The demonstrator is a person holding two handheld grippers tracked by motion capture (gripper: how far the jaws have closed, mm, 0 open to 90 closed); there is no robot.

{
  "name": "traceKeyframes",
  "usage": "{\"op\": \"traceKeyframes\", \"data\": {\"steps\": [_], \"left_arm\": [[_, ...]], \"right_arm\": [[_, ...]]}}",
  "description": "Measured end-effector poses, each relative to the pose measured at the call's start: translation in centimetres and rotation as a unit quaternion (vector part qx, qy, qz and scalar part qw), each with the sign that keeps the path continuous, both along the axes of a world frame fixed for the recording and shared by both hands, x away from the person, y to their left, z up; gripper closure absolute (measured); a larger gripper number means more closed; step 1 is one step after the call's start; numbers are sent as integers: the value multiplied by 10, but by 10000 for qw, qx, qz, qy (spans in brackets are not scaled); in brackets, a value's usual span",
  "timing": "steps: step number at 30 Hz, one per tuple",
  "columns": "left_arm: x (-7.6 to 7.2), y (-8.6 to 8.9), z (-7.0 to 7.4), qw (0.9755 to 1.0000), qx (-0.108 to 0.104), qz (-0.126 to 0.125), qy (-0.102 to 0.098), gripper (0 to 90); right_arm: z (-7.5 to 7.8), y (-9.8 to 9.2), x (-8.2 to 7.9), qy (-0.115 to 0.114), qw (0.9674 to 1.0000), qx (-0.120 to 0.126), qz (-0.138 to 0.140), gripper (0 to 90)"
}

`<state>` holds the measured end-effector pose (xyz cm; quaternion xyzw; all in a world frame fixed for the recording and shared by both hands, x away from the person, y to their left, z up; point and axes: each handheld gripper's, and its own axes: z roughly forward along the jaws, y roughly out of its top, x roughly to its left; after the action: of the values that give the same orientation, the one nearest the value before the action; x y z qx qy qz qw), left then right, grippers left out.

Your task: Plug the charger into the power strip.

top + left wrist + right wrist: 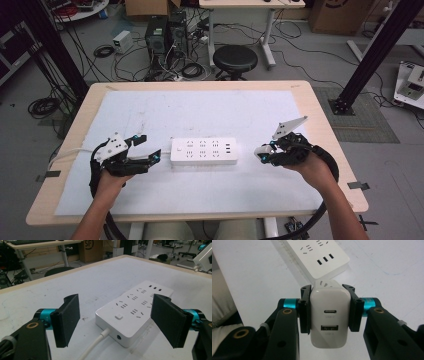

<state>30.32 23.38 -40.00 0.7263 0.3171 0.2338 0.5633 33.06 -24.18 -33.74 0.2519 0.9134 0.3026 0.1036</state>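
A: Near me, my right gripper [329, 312] is clamped on the charger [329, 315], just off the strip's [204, 151] USB end and clear of the table [310, 100].

B: And the left gripper [148, 147]?

A: Jaws apart, flanking the strip's cord end without touching. I'd brace there, then bring the charger squarely over a socket, prongs down, and press straight.

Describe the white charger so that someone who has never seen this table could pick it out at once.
Start at the white mat covering the wooden table and find the long white power strip at its middle. Off the strip's USB end, the right tool is clamped on the charger: a small, rounded white block, with two ports stacked on its face where the strip has rows of sockets.
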Motion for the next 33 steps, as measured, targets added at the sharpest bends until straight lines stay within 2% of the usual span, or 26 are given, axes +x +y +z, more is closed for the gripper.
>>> {"op": "traceKeyframes", "data": {"steps": [5,9,17,23,29,30,33], "left_arm": [[0,1,-1,10000,-43,13,18,237],[-1,3,-3,10000,-58,20,7,236],[-3,6,-5,9999,-108,47,-12,236],[-5,10,-7,9999,-127,75,-26,236],[-6,11,-9,9999,-148,66,-32,237],[-6,12,-9,9999,-138,56,-30,236],[-6,13,-10,9999,-133,43,-22,236]], "right_arm": [[2,9,4,46,9996,-245,113,631],[7,19,9,-7,9987,-461,226,632],[14,37,19,10,9978,-554,350,631],[20,51,28,-29,9964,-650,542,632],[19,62,35,-89,9933,-822,809,632],[15,65,36,-66,9915,-943,897,631],[12,66,36,-21,9900,-1068,925,632]]}}
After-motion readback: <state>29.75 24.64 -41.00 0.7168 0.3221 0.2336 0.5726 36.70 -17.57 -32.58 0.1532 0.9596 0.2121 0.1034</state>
